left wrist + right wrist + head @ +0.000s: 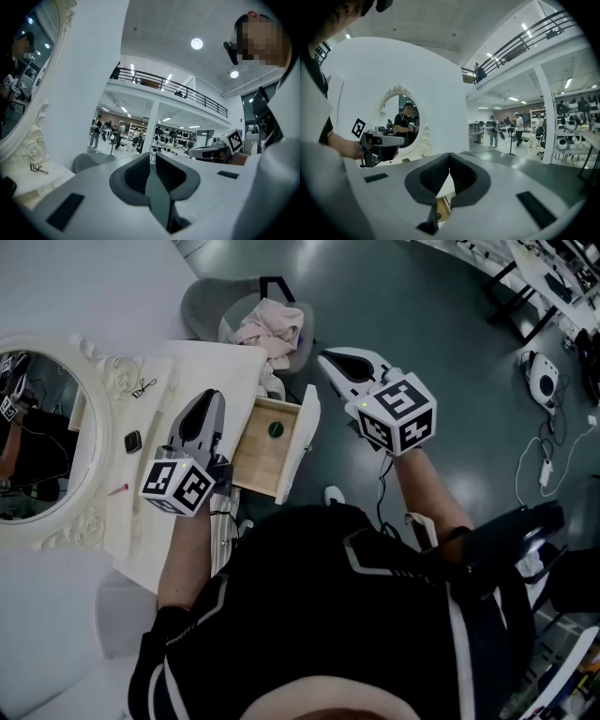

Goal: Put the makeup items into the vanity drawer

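the white worktop [202, 362] carried the open drawer [255, 460] at its right, a green item [276, 428] inside. the left gripper [213, 397], fingers narrow and empty, was nearer the small black item [133, 441] on its left than the right gripper [326, 356], fingers shut.

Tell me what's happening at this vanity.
A person holds a tool in each hand above a white vanity whose drawer is pulled open. A small dark green item lies inside. The left tool has its jaws slightly apart and the right tool has them together; both are empty. A small dark case and a pink item sit on the vanity top.
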The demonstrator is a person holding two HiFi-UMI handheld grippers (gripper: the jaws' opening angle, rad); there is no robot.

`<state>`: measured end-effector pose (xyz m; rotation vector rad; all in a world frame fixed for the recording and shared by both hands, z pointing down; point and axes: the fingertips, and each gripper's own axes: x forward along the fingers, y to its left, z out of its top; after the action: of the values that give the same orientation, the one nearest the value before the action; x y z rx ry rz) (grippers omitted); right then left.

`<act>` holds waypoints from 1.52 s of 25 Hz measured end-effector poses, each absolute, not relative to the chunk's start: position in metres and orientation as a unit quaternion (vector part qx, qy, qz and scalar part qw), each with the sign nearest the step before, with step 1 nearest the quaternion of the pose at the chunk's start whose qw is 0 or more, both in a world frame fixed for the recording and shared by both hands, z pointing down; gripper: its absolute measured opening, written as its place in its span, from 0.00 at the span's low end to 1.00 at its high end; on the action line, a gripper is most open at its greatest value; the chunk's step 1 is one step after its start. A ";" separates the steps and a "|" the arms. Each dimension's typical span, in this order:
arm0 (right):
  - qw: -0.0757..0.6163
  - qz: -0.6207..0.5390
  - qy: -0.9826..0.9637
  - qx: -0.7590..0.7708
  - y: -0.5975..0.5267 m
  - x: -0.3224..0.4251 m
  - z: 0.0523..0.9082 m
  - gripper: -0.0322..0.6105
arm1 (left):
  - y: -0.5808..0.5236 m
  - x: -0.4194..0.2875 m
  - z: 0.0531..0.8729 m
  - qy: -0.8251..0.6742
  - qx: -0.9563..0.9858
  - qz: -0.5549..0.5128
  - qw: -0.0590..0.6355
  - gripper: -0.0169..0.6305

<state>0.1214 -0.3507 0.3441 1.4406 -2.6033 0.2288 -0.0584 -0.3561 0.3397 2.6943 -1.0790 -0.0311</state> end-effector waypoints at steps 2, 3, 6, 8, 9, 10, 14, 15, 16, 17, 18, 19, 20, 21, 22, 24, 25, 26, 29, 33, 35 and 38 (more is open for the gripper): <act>0.077 0.075 -0.872 0.478 -0.351 0.119 0.341 0.06 | -0.354 -0.063 0.331 -0.371 0.920 -0.025 0.125 0.07; 0.075 0.074 -0.872 0.477 -0.351 0.117 0.340 0.06 | -0.352 -0.065 0.328 -0.375 0.918 -0.028 0.125 0.05; 0.072 0.071 -0.874 0.476 -0.350 0.115 0.336 0.06 | -0.348 -0.071 0.319 -0.377 0.918 -0.035 0.120 0.04; 0.072 0.067 -0.872 0.479 -0.350 0.115 0.332 0.06 | -0.346 -0.074 0.314 -0.374 0.919 -0.041 0.121 0.03; 0.071 0.065 -0.871 0.481 -0.350 0.115 0.330 0.06 | -0.345 -0.075 0.312 -0.372 0.919 -0.042 0.124 0.03; 0.070 0.062 -0.871 0.483 -0.350 0.114 0.328 0.06 | -0.343 -0.076 0.311 -0.370 0.919 -0.040 0.127 0.03; 0.072 0.050 -0.869 0.486 -0.347 0.106 0.320 0.06 | -0.335 -0.078 0.310 -0.363 0.925 -0.021 0.106 0.03; 0.073 0.047 -0.868 0.488 -0.346 0.104 0.319 0.06 | -0.333 -0.078 0.309 -0.361 0.927 -0.017 0.099 0.03; 0.073 0.045 -0.867 0.490 -0.345 0.103 0.317 0.06 | -0.332 -0.079 0.308 -0.359 0.929 -0.014 0.094 0.03; 0.073 0.042 -0.866 0.493 -0.345 0.101 0.315 0.06 | -0.331 -0.081 0.307 -0.358 0.929 -0.012 0.089 0.03; 0.073 0.040 -0.864 0.497 -0.344 0.100 0.314 0.06 | -0.330 -0.083 0.306 -0.360 0.929 -0.008 0.081 0.03; 0.072 0.038 -0.862 0.501 -0.344 0.099 0.312 0.06 | -0.331 -0.085 0.305 -0.365 0.929 -0.003 0.070 0.03; 0.070 0.038 -0.859 0.505 -0.344 0.099 0.311 0.06 | -0.331 -0.086 0.305 -0.369 0.927 0.003 0.059 0.03; 0.067 0.038 -0.857 0.510 -0.344 0.098 0.310 0.06 | -0.332 -0.088 0.306 -0.373 0.926 0.009 0.049 0.03; 0.067 0.039 -0.854 0.514 -0.343 0.098 0.310 0.06 | -0.331 -0.090 0.306 -0.376 0.926 0.012 0.044 0.03; 0.072 0.038 -0.852 0.518 -0.342 0.096 0.310 0.06 | -0.330 -0.092 0.306 -0.375 0.926 0.011 0.041 0.03; 0.074 0.038 -0.851 0.518 -0.342 0.095 0.311 0.06 | -0.329 -0.092 0.306 -0.373 0.927 0.008 0.043 0.03; 0.076 0.038 -0.851 0.518 -0.341 0.094 0.311 0.06 | -0.328 -0.093 0.305 -0.371 0.927 0.005 0.046 0.03; 0.077 0.038 -0.851 0.519 -0.339 0.092 0.307 0.06 | -0.328 -0.096 0.301 -0.379 0.924 -0.011 0.053 0.03; 0.081 0.037 -0.849 0.521 -0.335 0.089 0.306 0.06 | -0.325 -0.099 0.297 -0.388 0.920 -0.022 0.049 0.03; 0.083 0.036 -0.848 0.522 -0.335 0.088 0.305 0.06 | -0.325 -0.098 0.296 -0.384 0.922 -0.018 0.041 0.03; 0.085 0.030 -0.847 0.524 -0.335 0.087 0.304 0.06 | -0.323 -0.098 0.294 -0.377 0.925 -0.019 0.042 0.03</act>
<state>0.0868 -0.3348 0.3041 1.5613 -2.5265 0.0895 -0.0980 -0.3234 0.2941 2.8309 -1.1539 -0.0593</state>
